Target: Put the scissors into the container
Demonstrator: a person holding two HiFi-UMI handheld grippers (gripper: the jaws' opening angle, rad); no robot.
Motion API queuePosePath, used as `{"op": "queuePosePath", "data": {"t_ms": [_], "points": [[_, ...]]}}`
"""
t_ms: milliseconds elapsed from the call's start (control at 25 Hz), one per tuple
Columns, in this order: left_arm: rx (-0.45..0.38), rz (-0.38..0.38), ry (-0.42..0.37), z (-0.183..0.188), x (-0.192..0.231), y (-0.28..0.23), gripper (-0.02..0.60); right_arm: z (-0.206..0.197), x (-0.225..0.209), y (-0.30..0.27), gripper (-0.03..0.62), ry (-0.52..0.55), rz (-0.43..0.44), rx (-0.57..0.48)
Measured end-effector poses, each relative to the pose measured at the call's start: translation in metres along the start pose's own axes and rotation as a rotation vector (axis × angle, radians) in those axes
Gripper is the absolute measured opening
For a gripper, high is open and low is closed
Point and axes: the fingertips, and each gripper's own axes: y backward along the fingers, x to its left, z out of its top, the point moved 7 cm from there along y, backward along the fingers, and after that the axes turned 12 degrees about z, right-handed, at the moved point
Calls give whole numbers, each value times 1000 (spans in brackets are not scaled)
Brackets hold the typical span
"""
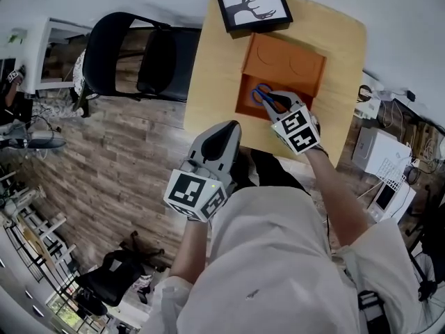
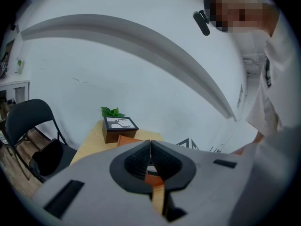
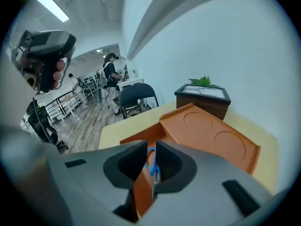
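Off to my left the black chair (image 1: 139, 54) stands clear of the table (image 1: 208, 82). My left gripper (image 1: 228, 129) hangs near my body, jaws pressed together on nothing, out of the working side's way. My right gripper (image 1: 279, 104) pinches the scissors (image 1: 262, 94), blue handles leading, I judge so they go first into the open half of the orange container (image 1: 243, 103). Its flipped-back lid (image 1: 288, 61) and the framed picture (image 1: 254, 7) crowd the far side; nothing seems to block the drop, though I cannot tell whether the scissors touch bottom
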Motion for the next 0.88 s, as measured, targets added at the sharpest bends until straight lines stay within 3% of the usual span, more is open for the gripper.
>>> {"op": "queuePosePath", "data": {"t_ms": [480,880], "points": [[19,-78,-32,-24,-13,32,8,-1,44,53,21,-13,-131,-80],[-5,-204,-107,-37,-31,83,8,0,122,123,0,-8,-298,-200]]}}
